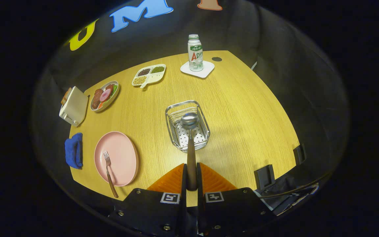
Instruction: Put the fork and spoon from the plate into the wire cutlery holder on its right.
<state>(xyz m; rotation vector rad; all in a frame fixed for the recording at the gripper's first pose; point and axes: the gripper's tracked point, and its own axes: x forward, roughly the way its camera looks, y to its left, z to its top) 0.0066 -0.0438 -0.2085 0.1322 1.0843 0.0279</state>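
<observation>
My gripper point(191, 171) is shut on the spoon point(190, 138), both fingers pressing its brown handle. The spoon points straight ahead, and its metal bowl hangs over the wire cutlery holder point(204, 116), which stands on the wooden table just beyond the fingers. To the left of the fingers lies the pink plate point(120, 154). The fork point(109, 172) rests on that plate, tines pointing away, its brown handle reaching past the plate's near rim.
A blue cloth point(74, 150) lies left of the plate. Farther back stand a white toaster point(73, 106), a dish of food point(104, 95), a divided tray of beans point(149, 75) and a bottle point(195, 52) on a white coaster point(206, 70). Black clips point(264, 176) sit at the table's near right edge.
</observation>
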